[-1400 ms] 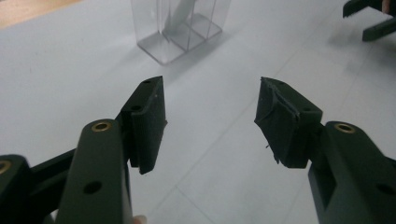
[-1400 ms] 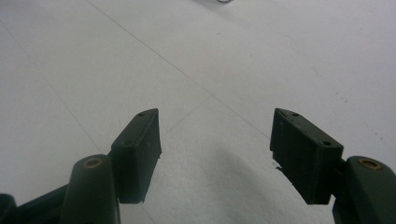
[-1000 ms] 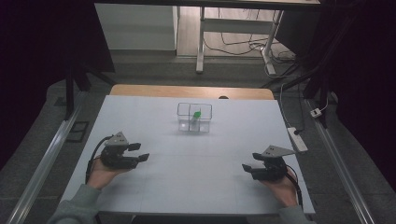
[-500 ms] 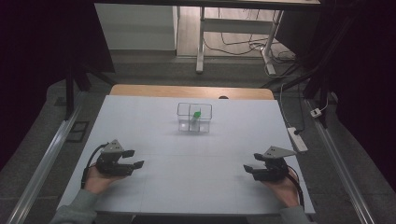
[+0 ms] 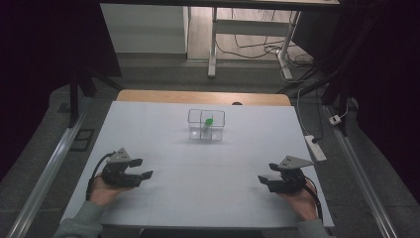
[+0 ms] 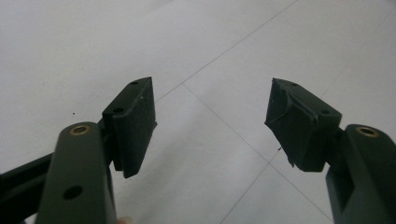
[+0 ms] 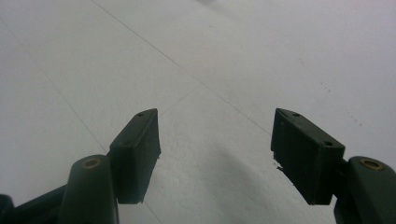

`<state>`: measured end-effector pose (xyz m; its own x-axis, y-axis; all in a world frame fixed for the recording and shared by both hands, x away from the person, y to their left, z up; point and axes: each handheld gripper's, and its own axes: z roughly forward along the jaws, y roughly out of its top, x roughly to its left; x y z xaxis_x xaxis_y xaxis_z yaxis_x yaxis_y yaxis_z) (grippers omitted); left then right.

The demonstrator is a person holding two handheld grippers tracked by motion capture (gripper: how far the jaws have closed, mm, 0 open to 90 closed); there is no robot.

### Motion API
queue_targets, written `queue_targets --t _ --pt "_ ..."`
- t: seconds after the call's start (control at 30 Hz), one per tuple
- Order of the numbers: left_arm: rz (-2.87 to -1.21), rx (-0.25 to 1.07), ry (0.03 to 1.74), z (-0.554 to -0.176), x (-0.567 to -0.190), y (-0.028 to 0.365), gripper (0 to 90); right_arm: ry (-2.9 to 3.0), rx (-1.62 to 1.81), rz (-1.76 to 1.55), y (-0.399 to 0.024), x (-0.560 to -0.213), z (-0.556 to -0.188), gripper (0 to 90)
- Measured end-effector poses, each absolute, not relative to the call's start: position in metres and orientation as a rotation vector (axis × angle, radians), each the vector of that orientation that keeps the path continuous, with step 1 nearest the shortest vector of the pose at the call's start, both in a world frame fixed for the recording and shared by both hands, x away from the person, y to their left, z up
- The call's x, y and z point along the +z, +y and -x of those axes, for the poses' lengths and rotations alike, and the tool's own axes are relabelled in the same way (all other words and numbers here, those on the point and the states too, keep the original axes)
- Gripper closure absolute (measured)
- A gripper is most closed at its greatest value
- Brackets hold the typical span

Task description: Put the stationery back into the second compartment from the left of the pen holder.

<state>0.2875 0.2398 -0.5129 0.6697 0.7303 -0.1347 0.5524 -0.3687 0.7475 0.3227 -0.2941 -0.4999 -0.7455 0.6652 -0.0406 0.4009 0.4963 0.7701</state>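
Two grippers rest near the table's (image 5: 163,129) front, left gripper (image 5: 141,169) at 8 o'clock, right gripper (image 5: 264,180) at 4; both jaws spread wide, empty; high view adds a clear box (image 5: 206,124) holding something green (image 5: 209,120).

Box (image 5: 206,124) mid-table (image 5: 148,124), grippers near left (image 5: 141,169), right (image 5: 265,180)

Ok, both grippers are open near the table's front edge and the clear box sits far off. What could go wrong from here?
1. The clear box is light-looking and see-through; a jaw could nudge it or misjudge its thin walls.
2. The small green piece inside sits near a divider, so open jaws may not fit around it.
3. Both the left gripper and right gripper face inward; reaching together, they could collide.
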Motion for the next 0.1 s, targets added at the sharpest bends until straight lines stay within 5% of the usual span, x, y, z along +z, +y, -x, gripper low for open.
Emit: queue_targets --t 0.1 --pt "-2.068 0.277 0.989 -0.2876 -0.513 0.2401 32.2 2.414 1.109 -0.891 -0.2939 -0.5004 -0.3231 31.9"
